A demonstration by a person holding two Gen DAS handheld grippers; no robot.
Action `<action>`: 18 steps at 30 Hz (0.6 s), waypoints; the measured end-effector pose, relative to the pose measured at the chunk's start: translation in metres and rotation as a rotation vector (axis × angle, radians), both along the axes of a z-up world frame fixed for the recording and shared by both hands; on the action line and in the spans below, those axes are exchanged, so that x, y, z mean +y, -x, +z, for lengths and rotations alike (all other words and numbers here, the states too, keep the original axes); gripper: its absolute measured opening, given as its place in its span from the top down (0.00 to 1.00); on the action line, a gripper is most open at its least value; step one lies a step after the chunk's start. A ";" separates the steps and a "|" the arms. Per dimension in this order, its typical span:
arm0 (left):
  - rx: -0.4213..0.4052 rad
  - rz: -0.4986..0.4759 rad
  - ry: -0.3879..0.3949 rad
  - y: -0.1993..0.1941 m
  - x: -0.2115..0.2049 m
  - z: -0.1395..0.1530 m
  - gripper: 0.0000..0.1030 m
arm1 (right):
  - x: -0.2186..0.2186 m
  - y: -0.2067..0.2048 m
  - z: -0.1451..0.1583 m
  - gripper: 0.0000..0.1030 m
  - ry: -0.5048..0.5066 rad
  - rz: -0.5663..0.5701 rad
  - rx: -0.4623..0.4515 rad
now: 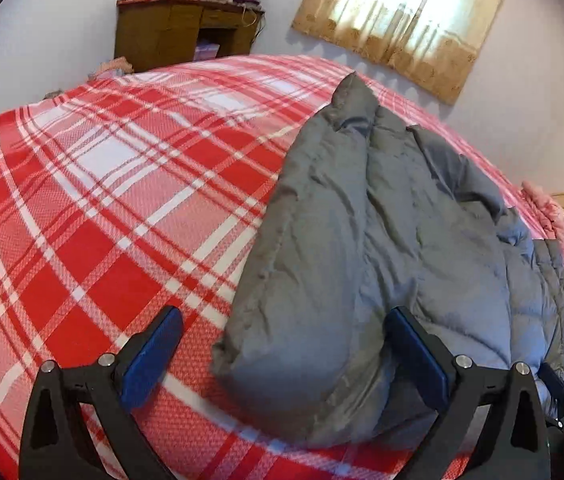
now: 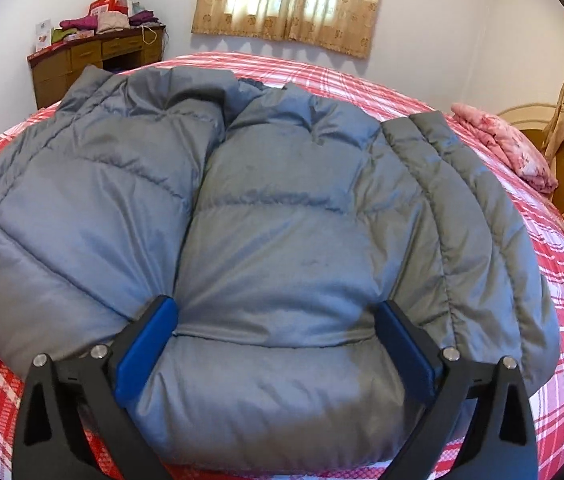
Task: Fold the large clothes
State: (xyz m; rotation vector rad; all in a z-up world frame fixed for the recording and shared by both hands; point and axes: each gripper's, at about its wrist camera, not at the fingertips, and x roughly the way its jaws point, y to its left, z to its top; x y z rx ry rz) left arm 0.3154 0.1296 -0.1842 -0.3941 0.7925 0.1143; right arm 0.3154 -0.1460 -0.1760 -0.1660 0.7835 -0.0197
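Bedding first: one red-and-white plaid bedspread (image 1: 94,200) covers the bed and fills most of both views. On it lies one grey quilted down jacket (image 2: 282,220), spread flat, its long axis running from the near edge at 6 o'clock toward the collar end at 12 o'clock in the right wrist view. In the left wrist view the same jacket (image 1: 381,240) sits at 3 to 5 o'clock, its long fold pointing up toward 12 o'clock, with bare plaid from 7 to 11 o'clock.

One wooden desk (image 2: 82,60) stands against the wall at 10 o'clock, piled with folded cloth; one curtained window (image 2: 289,4) is at 12 o'clock; one pink folded blanket (image 2: 505,144) lies at 2 o'clock.

Two grippers show, both tilted downward at the bed. The right gripper (image 2: 278,336) has its jaws spread wide, straddling the jacket's puffy hem without pinching it. The left gripper (image 1: 282,344) is also spread wide: one blue pad over bare plaid, the other against the jacket's near corner, nothing clamped.
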 end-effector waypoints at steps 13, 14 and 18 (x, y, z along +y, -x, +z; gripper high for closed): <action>-0.071 -0.111 0.066 0.005 -0.003 0.016 0.92 | 0.018 0.013 -0.001 0.02 0.056 -0.020 -0.010; -0.074 -0.113 0.071 0.008 -0.001 0.018 0.92 | 0.021 0.015 -0.001 0.02 0.063 -0.029 -0.013; -0.096 -0.093 0.078 0.026 0.017 0.032 0.93 | 0.041 0.025 -0.001 0.02 0.072 -0.030 -0.024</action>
